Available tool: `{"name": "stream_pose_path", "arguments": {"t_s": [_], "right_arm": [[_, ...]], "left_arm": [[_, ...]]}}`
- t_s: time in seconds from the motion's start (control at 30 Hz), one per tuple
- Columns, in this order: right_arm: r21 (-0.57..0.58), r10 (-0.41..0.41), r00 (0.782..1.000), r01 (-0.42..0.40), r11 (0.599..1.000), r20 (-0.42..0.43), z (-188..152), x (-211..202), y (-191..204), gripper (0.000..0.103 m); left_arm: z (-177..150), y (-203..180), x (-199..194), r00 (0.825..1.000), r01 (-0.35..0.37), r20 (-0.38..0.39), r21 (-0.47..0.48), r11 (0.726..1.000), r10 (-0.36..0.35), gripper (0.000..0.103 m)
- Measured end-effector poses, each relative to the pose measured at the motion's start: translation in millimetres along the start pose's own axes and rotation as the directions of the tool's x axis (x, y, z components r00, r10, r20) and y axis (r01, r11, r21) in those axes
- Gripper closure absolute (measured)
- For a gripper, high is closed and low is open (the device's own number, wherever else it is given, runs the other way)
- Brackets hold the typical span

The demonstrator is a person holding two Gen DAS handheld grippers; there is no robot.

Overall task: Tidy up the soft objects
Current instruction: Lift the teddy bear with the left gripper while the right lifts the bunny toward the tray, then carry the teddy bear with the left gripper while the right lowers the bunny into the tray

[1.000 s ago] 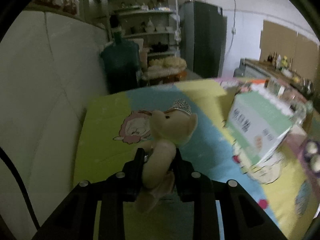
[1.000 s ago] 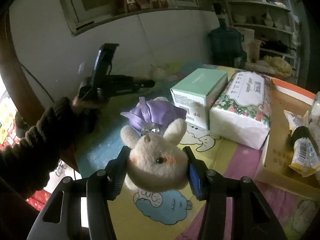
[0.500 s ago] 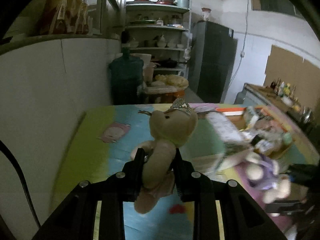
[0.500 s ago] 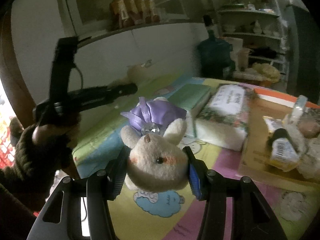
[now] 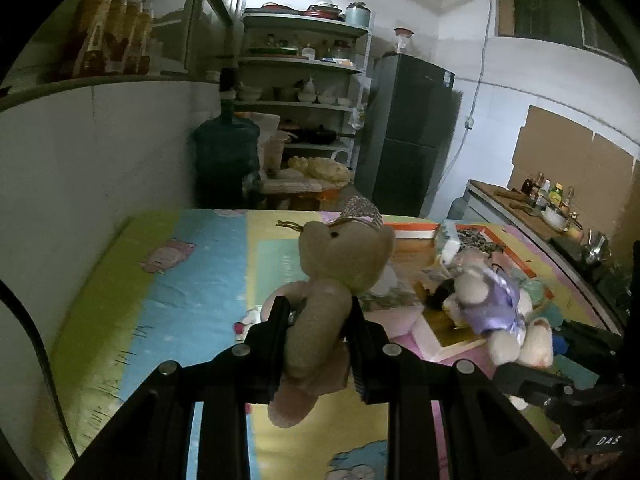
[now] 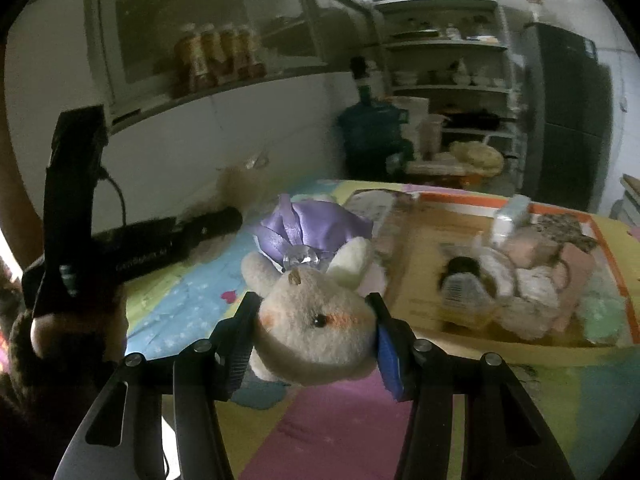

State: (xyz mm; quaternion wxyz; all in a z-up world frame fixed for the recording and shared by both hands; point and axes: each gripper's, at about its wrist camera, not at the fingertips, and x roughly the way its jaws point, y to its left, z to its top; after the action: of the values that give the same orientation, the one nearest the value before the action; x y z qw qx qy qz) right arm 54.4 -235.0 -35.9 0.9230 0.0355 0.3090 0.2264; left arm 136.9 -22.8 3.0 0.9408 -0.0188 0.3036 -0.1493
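While clamped in left gripper (image 5: 318, 336), tan crowned bear (image 5: 340, 256), right gripper (image 6: 314, 330) squeezing purple-dressed bunny (image 6: 316, 320)

Both views are dim and grainy, the brightest area being the white back wall (image 5: 472, 92) in the left wrist view. Fisheye bending curves the shelves (image 5: 300, 64) and blackens the corners. The right wrist view is smeared — the orange-rimmed tray (image 6: 600, 236) blurs — with shadowed foreground.

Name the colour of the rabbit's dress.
Shiny purple; the rabbit shows it best in the right wrist view, clamped in the right gripper.
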Motion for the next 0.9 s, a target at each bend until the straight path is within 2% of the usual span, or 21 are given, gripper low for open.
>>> {"name": "stream_pose_path", "arguments": {"t_s": [0.43, 0.9], "right_arm": [[0.057, -0.090, 0.995, 0.087, 0.995, 0.044, -7.9, -33.9, -34.4, 0.048], [0.094, -0.182, 0.980, 0.175, 0.980, 0.081, -5.5, -59.1, -74.2, 0.048]], "left_arm": [[3.4, -51.6, 15.4, 1.000, -0.007, 0.002, 0.019, 1.000, 0.006, 0.075], [14.8, -95.5, 32.5, 1.000, -0.005, 0.012, 0.045, 0.999, 0.004, 0.075]]}}
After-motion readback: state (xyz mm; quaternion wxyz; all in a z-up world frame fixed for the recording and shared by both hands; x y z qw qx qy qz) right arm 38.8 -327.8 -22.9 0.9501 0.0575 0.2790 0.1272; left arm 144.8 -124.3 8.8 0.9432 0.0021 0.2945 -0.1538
